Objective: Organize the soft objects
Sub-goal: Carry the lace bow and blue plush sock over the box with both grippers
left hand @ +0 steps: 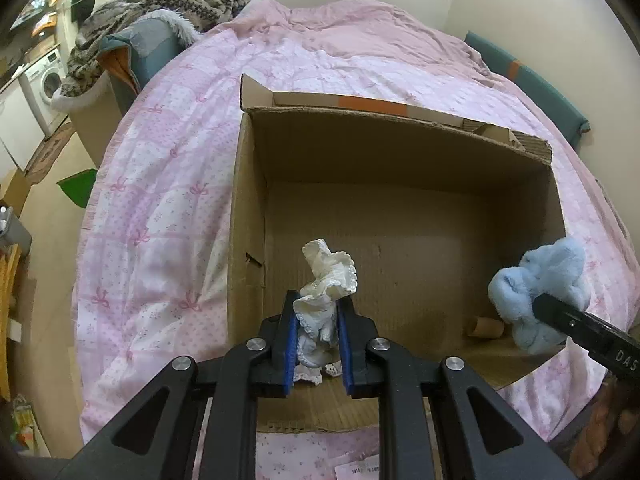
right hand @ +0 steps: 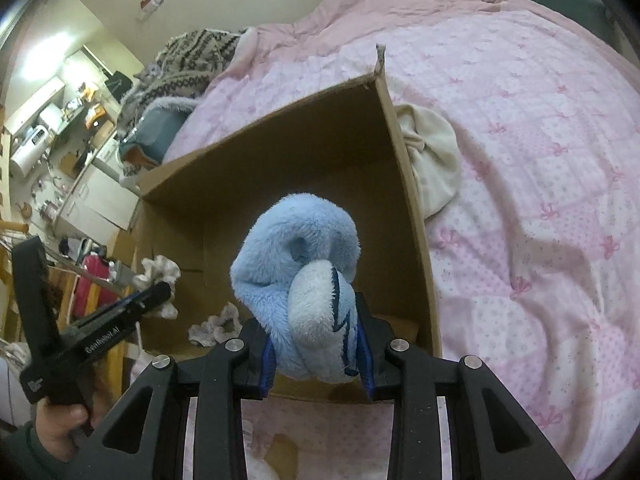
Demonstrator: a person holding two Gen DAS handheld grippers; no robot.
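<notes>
over the near edge of the cardboard box (left hand: 400, 160), the left gripper (left hand: 317, 332) pinches a limp white frilly cloth (left hand: 328, 276) and the right gripper (right hand: 316, 354) squeezes a light, squashy blue plush (right hand: 298, 256) by its bulk.

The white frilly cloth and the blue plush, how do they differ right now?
The white frilly cloth is thin and lacy; the blue plush is thick and fluffy. The cloth sits in the left gripper, the plush in the right gripper. Both are pinched above the cardboard box.
</notes>
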